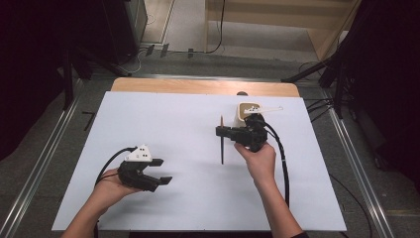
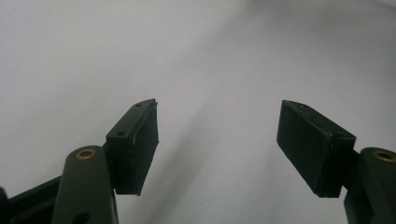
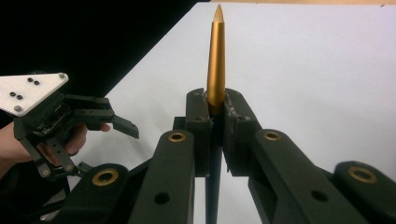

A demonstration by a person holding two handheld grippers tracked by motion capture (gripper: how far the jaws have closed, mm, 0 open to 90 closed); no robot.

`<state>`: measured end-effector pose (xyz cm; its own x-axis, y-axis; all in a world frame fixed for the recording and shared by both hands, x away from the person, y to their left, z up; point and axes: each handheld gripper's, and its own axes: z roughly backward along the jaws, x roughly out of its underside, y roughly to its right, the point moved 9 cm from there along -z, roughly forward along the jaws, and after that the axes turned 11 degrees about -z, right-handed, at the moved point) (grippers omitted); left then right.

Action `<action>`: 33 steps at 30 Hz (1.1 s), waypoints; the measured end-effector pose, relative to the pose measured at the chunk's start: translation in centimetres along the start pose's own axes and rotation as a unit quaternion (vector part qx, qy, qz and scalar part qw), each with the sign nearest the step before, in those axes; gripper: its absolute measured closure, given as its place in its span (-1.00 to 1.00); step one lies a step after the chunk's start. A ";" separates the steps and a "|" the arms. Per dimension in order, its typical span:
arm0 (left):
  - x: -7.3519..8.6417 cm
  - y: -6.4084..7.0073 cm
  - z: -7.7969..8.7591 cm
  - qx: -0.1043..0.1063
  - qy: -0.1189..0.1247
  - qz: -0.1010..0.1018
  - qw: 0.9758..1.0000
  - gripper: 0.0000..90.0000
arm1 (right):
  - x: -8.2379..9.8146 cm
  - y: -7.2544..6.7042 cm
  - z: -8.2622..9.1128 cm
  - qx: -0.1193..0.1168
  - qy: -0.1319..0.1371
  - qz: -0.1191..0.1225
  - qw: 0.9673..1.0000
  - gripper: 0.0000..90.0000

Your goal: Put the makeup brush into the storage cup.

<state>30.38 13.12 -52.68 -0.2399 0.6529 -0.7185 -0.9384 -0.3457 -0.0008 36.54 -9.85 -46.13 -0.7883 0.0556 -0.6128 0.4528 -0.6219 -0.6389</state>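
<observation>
Looking down from the high view, we see the right gripper (image 1: 222, 131) clamped on a slim pen (image 1: 222, 143), which stands roughly crosswise to the jaws near the middle of the white counter (image 1: 148, 109). We judge that the grip sits partway along the shaft so the pen can be carried without swinging. Just beyond that hand stands a pale cup (image 1: 244, 110), a likely home for the pen. The left gripper (image 1: 159, 170) idles near the counter's front, jaws apart and empty.

In the left gripper view, its pads (image 2: 145, 140) stand wide apart over bare counter, holding nothing.

In the right gripper view, the pen's (image 3: 216, 60) golden tip points away from the closed jaws, its dark end below them, gripped squarely so it does not slip.
</observation>
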 end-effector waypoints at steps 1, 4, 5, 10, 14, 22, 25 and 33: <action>0.0 -0.1 0.1 0.001 0.001 0.001 1.000 -0.33 | -0.1 0.1 0.1 0.003 0.002 0.002 1.000 0.85; 0.2 0.0 0.2 0.002 0.000 -0.001 1.000 -0.33 | -0.6 0.2 0.5 0.007 0.007 0.004 1.000 0.85; 0.3 0.0 0.2 0.001 0.001 0.000 1.000 -0.33 | -0.7 0.2 0.6 0.008 0.009 0.007 1.000 0.85; 0.5 -0.2 0.2 0.002 0.000 -0.001 1.000 -0.33 | -1.6 0.3 1.3 0.016 0.020 0.017 1.000 0.85; 0.5 -0.3 0.2 0.001 0.000 0.002 1.000 -0.34 | -2.5 0.4 1.9 0.026 0.026 0.023 0.999 0.85; 0.5 -0.3 0.2 0.001 -0.002 0.004 1.000 -0.34 | -4.4 0.3 3.1 0.039 0.034 0.030 0.998 0.85; 0.5 -0.4 0.2 0.001 -0.002 0.006 1.000 -0.34 | -5.0 0.5 3.4 0.045 0.038 0.028 0.998 0.85; 0.5 -0.4 0.2 0.002 -0.002 0.008 1.000 -0.35 | -6.7 0.9 4.2 0.044 0.048 0.019 0.998 0.85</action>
<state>30.54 13.71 -52.93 -0.2558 0.6504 -0.7152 -0.9354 -0.3535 0.0131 40.46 -14.03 -40.64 -0.7258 0.1024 -0.6803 0.4399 -0.6912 -0.5734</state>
